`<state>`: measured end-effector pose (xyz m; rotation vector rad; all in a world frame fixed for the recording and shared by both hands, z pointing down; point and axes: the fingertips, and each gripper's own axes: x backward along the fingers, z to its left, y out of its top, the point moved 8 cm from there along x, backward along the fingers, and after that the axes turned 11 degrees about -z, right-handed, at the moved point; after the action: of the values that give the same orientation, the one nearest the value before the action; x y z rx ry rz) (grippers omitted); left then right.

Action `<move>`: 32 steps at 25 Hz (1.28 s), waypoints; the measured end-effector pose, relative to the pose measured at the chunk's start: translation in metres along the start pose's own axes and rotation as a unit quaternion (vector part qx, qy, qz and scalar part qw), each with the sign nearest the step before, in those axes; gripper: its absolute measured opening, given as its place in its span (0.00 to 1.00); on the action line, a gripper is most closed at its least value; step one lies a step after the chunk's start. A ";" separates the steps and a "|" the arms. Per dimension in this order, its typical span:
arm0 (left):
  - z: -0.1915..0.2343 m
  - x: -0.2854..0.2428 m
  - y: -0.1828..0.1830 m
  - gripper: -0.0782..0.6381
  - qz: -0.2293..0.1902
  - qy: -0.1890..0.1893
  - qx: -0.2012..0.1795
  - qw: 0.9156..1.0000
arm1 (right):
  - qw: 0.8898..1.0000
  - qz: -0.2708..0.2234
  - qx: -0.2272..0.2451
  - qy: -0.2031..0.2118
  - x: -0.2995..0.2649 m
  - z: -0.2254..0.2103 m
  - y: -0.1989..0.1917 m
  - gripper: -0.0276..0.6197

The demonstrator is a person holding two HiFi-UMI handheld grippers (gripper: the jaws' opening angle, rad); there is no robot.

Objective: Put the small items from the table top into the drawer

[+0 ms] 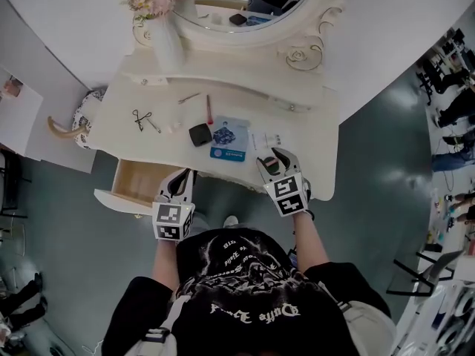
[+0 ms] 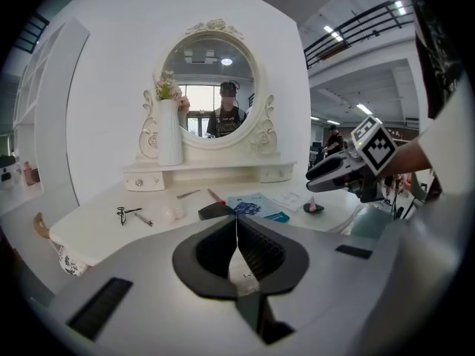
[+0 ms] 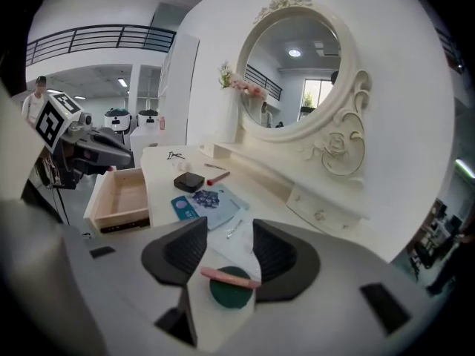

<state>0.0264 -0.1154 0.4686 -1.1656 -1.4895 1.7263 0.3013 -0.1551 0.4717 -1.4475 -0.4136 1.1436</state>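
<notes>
Small items lie on the white dressing table [image 1: 297,128]: scissors [image 1: 141,119], a thin clip [image 1: 188,97], a red stick [image 1: 209,110], a black box [image 1: 200,134], a blue booklet [image 1: 228,141]. The wooden drawer [image 1: 139,182] stands pulled out at the table's front left, and nothing shows inside it. My right gripper [image 3: 228,232] is open at the table's front right, over a dark green disc [image 3: 231,294] with a pink stick [image 3: 230,277] lying on it; the pads do not touch either. My left gripper [image 2: 237,225] is shut on nothing, over the drawer's right end.
A white vase of flowers [image 1: 165,35] and an oval mirror [image 1: 245,6] stand at the back of the table. White paper [image 1: 266,139] lies right of the booklet. A patterned basket [image 1: 83,117] sits left of the table. People stand far off at the right.
</notes>
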 end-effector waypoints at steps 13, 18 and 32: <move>0.042 0.016 -0.011 0.13 0.027 0.034 0.009 0.999 | 0.991 0.126 0.048 0.018 -0.070 -0.011 0.003 0.41; 0.050 0.014 0.004 0.13 -0.007 0.028 -0.002 1.000 | 0.983 0.176 0.031 0.040 -0.089 -0.012 -0.005 0.46; 0.078 0.012 0.004 0.13 0.001 0.036 0.006 0.999 | 0.966 0.236 -0.094 0.045 -0.102 -0.033 -0.026 0.48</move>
<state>-0.0475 -0.1429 0.4622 -1.2112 -1.4348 1.6749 0.2909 -0.2477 0.5307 -1.8181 -0.1133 1.4356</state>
